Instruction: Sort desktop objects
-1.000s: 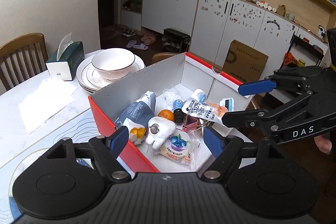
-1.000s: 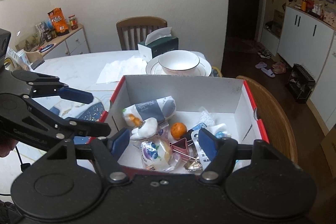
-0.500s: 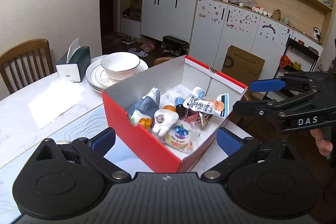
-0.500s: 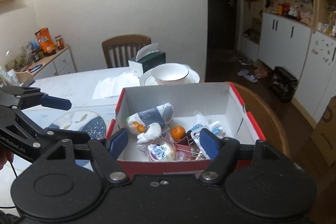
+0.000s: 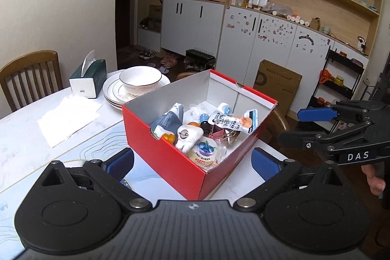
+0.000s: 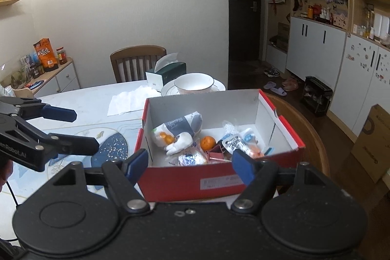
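Note:
A red cardboard box stands on the table near its edge. Inside lie a tangerine, a white tooth-shaped plush, a grey-and-white packet, a blueberry jelly cup, a pink binder clip and a white sachet. My left gripper hovers short of the box's near corner, jaws wide open and empty. My right gripper is open before the box's long red side, holding nothing.
A white bowl sits on stacked plates behind the box, beside a green tissue box and a paper napkin. A blue patterned placemat lies left of the box. A wooden chair stands at the table edge, another at the far side.
Both grippers have drawn back from over the box, which now looks smaller and farther. The left jaws have spread wider. The box's contents lie as before.

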Demonstrator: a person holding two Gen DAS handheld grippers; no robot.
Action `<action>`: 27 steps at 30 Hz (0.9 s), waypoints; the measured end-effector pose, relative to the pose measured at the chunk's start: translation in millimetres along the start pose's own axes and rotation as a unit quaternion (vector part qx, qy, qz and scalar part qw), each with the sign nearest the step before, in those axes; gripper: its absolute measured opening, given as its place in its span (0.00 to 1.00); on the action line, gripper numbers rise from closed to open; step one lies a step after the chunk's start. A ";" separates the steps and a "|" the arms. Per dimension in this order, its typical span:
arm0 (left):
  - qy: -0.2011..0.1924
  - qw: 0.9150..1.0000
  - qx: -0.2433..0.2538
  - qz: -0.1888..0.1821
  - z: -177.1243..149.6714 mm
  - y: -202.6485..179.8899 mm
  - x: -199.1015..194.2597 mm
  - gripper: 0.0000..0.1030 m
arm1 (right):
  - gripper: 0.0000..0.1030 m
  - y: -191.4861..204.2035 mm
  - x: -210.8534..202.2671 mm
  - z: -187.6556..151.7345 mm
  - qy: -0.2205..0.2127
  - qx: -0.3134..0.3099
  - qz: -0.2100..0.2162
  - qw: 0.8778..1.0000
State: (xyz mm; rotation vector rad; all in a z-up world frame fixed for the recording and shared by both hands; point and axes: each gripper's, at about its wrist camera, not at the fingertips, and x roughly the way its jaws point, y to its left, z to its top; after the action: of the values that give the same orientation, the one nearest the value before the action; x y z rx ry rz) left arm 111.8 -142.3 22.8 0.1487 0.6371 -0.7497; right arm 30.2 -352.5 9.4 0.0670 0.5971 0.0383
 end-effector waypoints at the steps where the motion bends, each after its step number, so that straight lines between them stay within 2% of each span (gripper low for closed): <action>1: -0.001 1.000 0.001 0.001 -0.4 -0.4 -1.0 1.00 | 0.73 1.1 -0.8 -1.3 0.001 0.002 0.000 1.000; 27: 0.000 1.000 -0.002 0.007 -8.0 0.3 -6.5 1.00 | 0.73 11.4 -4.1 -7.1 0.002 0.010 0.002 1.000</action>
State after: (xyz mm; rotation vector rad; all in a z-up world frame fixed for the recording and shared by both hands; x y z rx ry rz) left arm 104.5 -135.5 20.2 0.1496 0.6379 -0.7345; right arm 22.7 -341.0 6.7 0.0876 0.6005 0.0357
